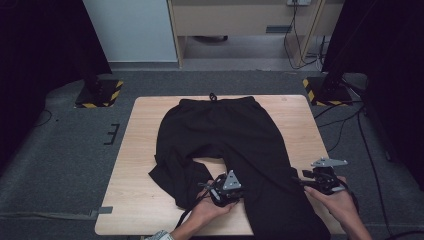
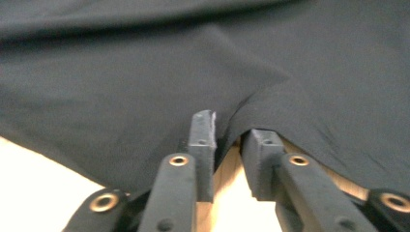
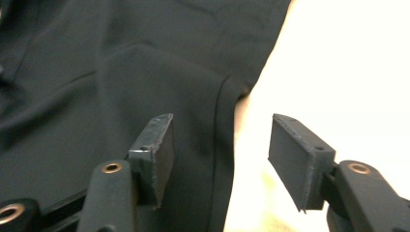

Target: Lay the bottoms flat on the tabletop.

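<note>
Now trousers (image 2: 145, 87) edge between left jaws, beside right jaws

Your wooden bench (image 1: 150, 150) stands on grey carpet (image 1: 60, 165); beyond it you have black curtains (image 1: 40, 40) and a pale cabinet (image 1: 240, 17).

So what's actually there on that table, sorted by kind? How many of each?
Black trousers: 1
Hand-held tools: 2, the left tool and the right tool
Wooden table: 1
Total: 4
</note>
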{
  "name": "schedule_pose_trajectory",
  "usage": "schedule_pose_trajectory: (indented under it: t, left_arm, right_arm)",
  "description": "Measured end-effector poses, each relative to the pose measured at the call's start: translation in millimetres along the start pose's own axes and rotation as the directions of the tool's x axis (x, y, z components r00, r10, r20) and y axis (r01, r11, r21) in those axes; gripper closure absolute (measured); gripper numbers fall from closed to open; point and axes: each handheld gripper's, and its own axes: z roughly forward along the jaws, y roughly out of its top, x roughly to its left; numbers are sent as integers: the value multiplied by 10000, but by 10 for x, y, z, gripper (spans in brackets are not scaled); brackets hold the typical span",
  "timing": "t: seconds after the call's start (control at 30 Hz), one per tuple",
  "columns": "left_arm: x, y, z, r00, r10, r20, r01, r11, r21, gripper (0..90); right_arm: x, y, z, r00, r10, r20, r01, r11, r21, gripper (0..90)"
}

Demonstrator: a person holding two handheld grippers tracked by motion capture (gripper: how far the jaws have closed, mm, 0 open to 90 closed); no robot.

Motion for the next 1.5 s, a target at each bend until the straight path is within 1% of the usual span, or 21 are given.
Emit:
schedule_pose_trajectory:
  t: [0.03,0.1,0.17,0.2,0.27,0.33,0.43,0.47,0.5,0.57,0.63,0.73,0.83,1.0,1.03,1.07,1.17,1.27,1.33,1.43,1.5]
  left_arm:
    - [7,6,14,10000,-17,-38,17,9999,100,817]
    - [19,8,18,9999,-149,-14,149,9998,105,872]
    - [30,6,-1,9998,-221,-15,221,9996,185,889]
    - [35,5,-19,9998,-218,-31,219,9994,253,890]
    - [45,-2,-59,9997,-249,-2,249,9991,348,892]
    - [66,-20,-105,9997,-226,8,226,9986,483,892]
    - [114,-51,-174,9996,-290,-48,292,9982,527,893]
    - [128,-56,-191,9993,-373,-54,375,9984,429,893]
    - [142,-55,-204,9992,-383,-59,385,9986,372,893]
    - [149,-54,-205,9992,-400,-43,401,9983,426,893]
    - [145,-71,-191,9995,-315,23,314,9984,466,886]
    - [161,-87,-171,9996,-247,-169,252,9992,304,803]
    - [191,-88,-145,9987,-388,-332,392,9992,120,743]
    - [222,-81,-106,9964,-753,-386,753,9972,-1,739]
    - [223,-77,-101,9967,-731,-356,732,9973,31,748]
    - [223,-74,-98,9969,-701,-343,703,9975,42,754]
    - [214,-70,-97,9973,-730,-54,731,9973,120,779]
    - [170,-63,-111,9973,-639,366,626,9975,341,800]
    - [133,-64,-132,9970,-469,615,437,9977,524,800]
    - [96,-67,-169,9972,-187,725,134,9973,728,785]
    - [99,-81,-185,9968,-220,764,165,9973,717,753]
  right_arm:
    - [-9,15,50,10000,-42,13,41,9999,119,486]
    - [4,38,139,9998,-170,-119,171,9998,81,654]
    - [38,64,191,9990,-291,-344,295,9995,116,823]
    - [56,79,208,9984,-345,-446,353,9992,166,875]
    - [75,117,210,9979,-453,-454,472,9980,418,892]
    - [45,185,179,9984,-566,-85,569,9971,497,894]
    - [-52,333,100,9976,-454,524,441,9987,250,894]
    - [-91,378,83,9969,-466,640,457,9988,151,893]
    - [-123,414,73,9976,-334,602,333,9994,16,891]
    - [-150,446,97,9974,-191,692,200,9997,-133,851]
    - [-120,435,146,9970,-224,737,231,9997,-92,658]
    - [-84,348,185,9980,-2,634,21,9996,-289,526]
    - [-53,221,225,9989,237,403,-219,9988,-430,450]
    - [73,78,293,9991,-95,420,110,9993,-360,353]
    - [103,59,311,9990,-190,415,197,9997,-173,320]
    - [121,49,319,9987,-208,471,212,9997,-83,312]
    - [176,0,351,9941,-812,719,813,9967,21,295]
    - [206,-15,334,9933,-827,812,821,9966,109,298]
    - [234,-41,297,9933,-819,820,800,9964,268,303]
    - [318,-114,210,9933,-851,783,812,9954,508,315]
    - [380,-170,142,9934,-960,635,913,9930,744,316]
